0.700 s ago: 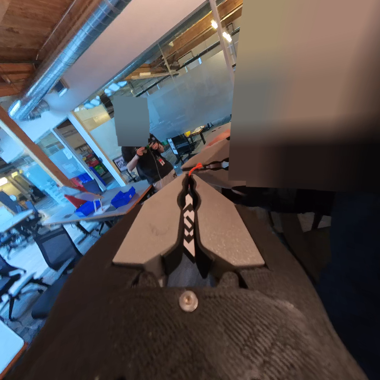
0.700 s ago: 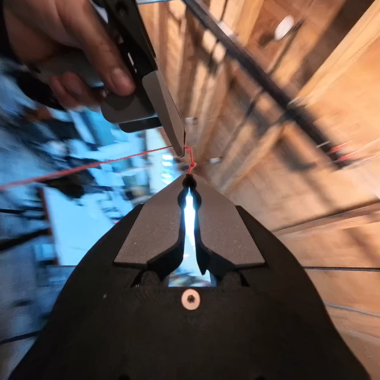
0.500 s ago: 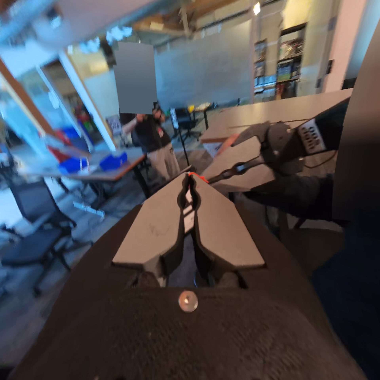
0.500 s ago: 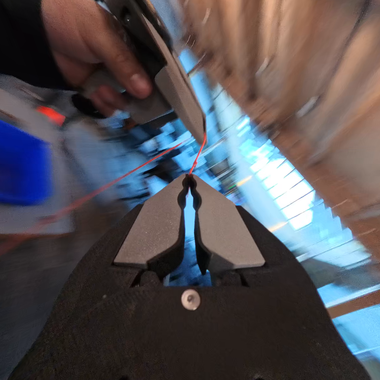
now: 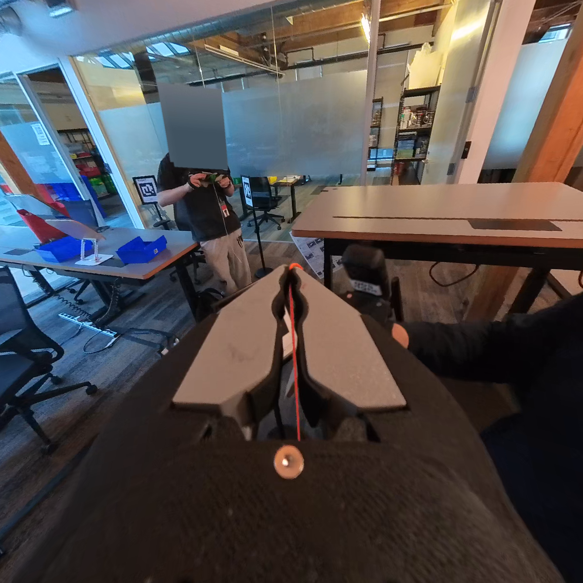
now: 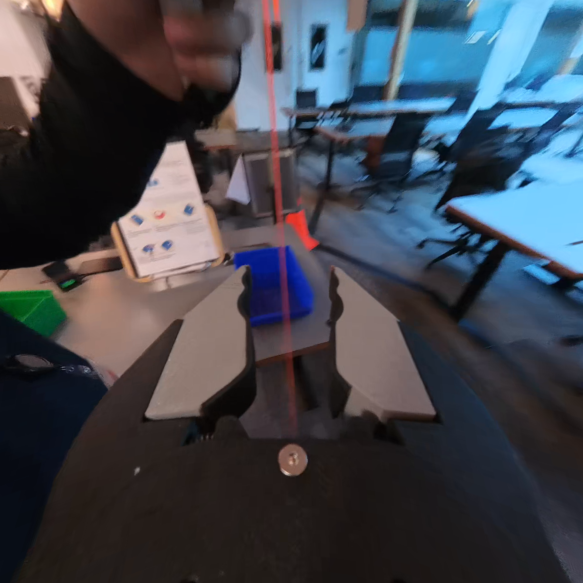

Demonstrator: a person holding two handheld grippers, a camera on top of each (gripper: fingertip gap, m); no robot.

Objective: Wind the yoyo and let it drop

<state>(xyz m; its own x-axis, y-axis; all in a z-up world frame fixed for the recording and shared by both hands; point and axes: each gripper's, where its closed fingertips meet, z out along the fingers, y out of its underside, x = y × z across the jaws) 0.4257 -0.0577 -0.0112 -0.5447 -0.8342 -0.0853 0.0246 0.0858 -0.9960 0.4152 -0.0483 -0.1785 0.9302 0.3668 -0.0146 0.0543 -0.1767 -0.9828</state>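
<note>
Pinching the red string [image 5: 291, 331] in my closed left claw [image 5: 291, 272], right claw [image 6: 288, 277] open around it untouched; drop seems underway, so I hold steady.

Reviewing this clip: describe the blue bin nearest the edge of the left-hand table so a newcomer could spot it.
Find the long table at left. The blue bin sits near its orange-trimmed edge, right of a small white stand. Unlike the other blue bin, it lies nearest the standing person.

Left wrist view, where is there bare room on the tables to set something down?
The table on the right is bare but for a dark patch near its right end. The table on the left is crowded by two blue bins; only its near corner is free.
</note>
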